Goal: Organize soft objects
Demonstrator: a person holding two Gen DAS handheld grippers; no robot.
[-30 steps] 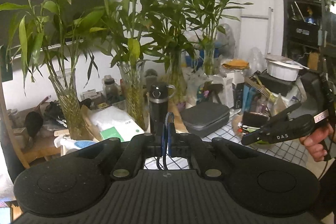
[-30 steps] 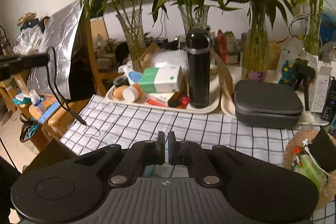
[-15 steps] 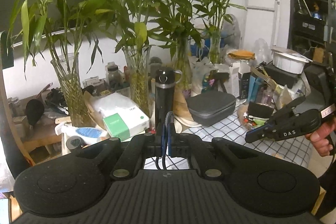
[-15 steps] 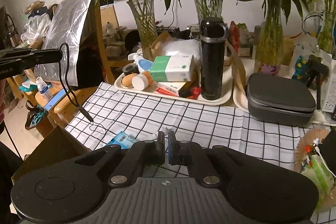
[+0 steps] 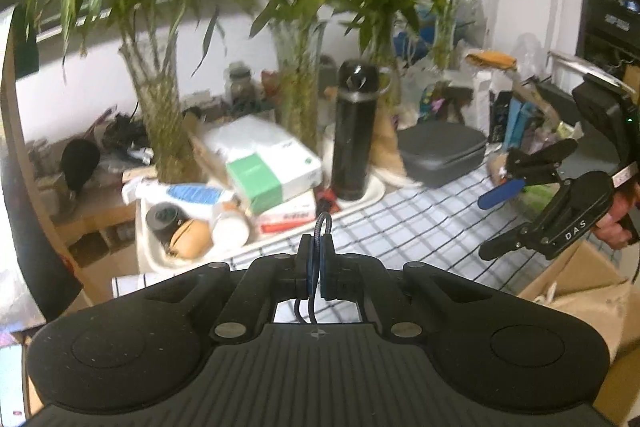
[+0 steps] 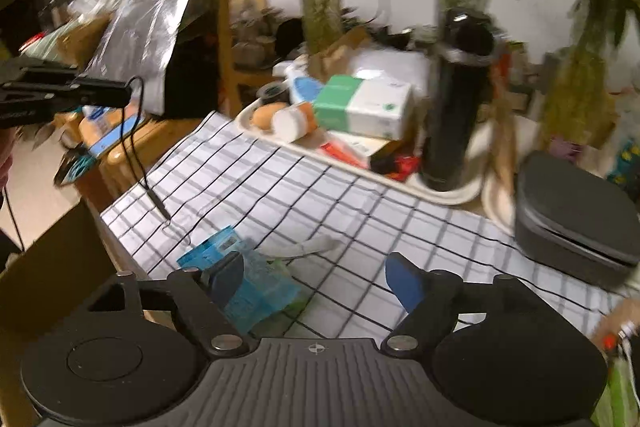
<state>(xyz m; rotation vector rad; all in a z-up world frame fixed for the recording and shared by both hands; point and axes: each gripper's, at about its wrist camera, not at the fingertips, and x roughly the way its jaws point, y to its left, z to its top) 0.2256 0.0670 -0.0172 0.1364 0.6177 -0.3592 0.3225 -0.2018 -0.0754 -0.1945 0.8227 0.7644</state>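
My left gripper (image 5: 318,259) is shut on a thin dark cable (image 5: 319,227) that loops up between its pads. In the right wrist view the left gripper (image 6: 120,93) sits at the far left, and the cable (image 6: 138,155) hangs from it down to the checked cloth (image 6: 360,227). My right gripper (image 6: 316,277) is opening, with nothing pressed between its blue pads (image 6: 404,279). Just beyond them on the cloth lie a blue see-through packet (image 6: 256,287) and a crumpled white soft piece (image 6: 308,247). In the left wrist view the right gripper (image 5: 492,223) hovers over the cloth's right side.
A white tray (image 6: 448,193) at the back holds a green-and-white tissue box (image 6: 360,107), a black bottle (image 6: 456,107) and small jars. A grey zip case (image 6: 572,223) lies to the right. Glass vases of bamboo (image 5: 168,115) line the wall. A cardboard box (image 5: 580,279) stands at the table's right.
Both grippers have dipped down toward the checked cloth. The right gripper's jaws went from shut to wide apart. The blue packet came into view. The left stays shut on the cable.
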